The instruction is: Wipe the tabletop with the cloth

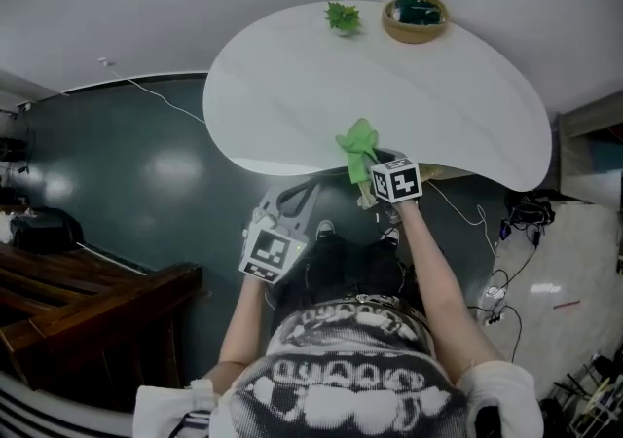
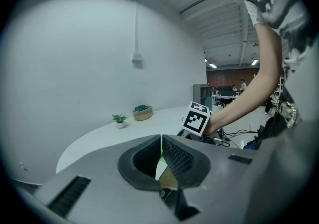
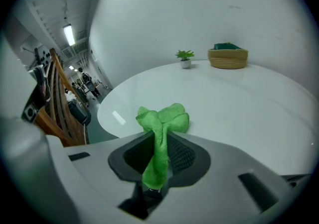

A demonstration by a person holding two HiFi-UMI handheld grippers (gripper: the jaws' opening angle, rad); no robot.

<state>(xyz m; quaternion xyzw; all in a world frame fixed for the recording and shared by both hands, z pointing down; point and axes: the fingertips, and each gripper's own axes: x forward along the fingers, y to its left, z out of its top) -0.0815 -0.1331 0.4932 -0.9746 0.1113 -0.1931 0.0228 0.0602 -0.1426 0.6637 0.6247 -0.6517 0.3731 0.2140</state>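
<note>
White table, curved outline. Far edge: small plant beside basket. Green cloth bunched at near edge, at the tip of the right gripper. Left gripper off the table, over dark floor.

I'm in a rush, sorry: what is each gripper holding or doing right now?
Left gripper: closed, holding nothing.
Right gripper: closed on the green cloth.

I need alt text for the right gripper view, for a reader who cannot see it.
The right gripper is shut on a green cloth, its bunched end sticking out over a white table. A small plant and a basket stand at the far edge.
</note>
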